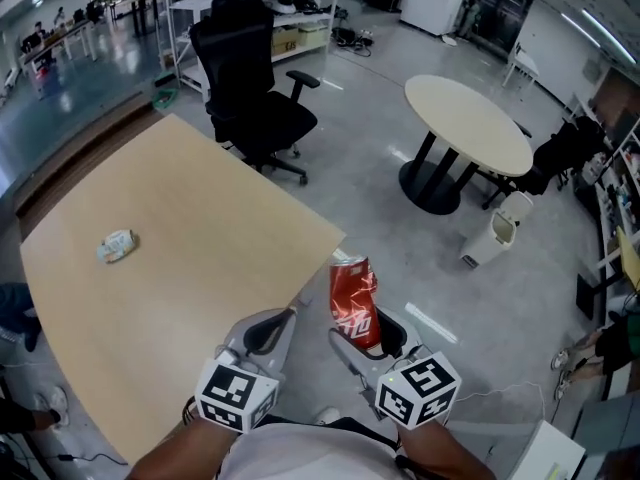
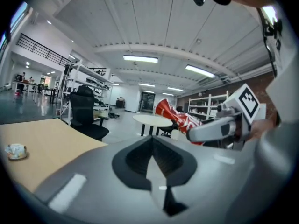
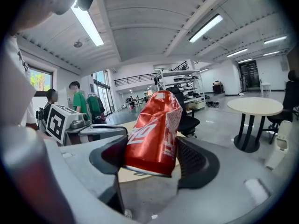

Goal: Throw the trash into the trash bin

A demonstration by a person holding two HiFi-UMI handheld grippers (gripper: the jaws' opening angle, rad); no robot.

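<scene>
Holding the crushed can (image 3: pixel 154 134) clamped in my right gripper (image 3: pixel 152 157) at lower centre, I fear its dented sides could slip before reaching the trash bin (image 1: pixel 497 230) at mid right. My left gripper (image 2: pixel 152 148) is closed, empty.

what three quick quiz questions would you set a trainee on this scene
1. What does the right claw grip? A) a crushed red can B) a paper cup C) nothing
2. True or false: the white bin stands on the tan table.
3. How many crumpled scraps lie on the tan table?
Key: 1 A; 2 false, it stands beside the round table; 3 one.
</scene>
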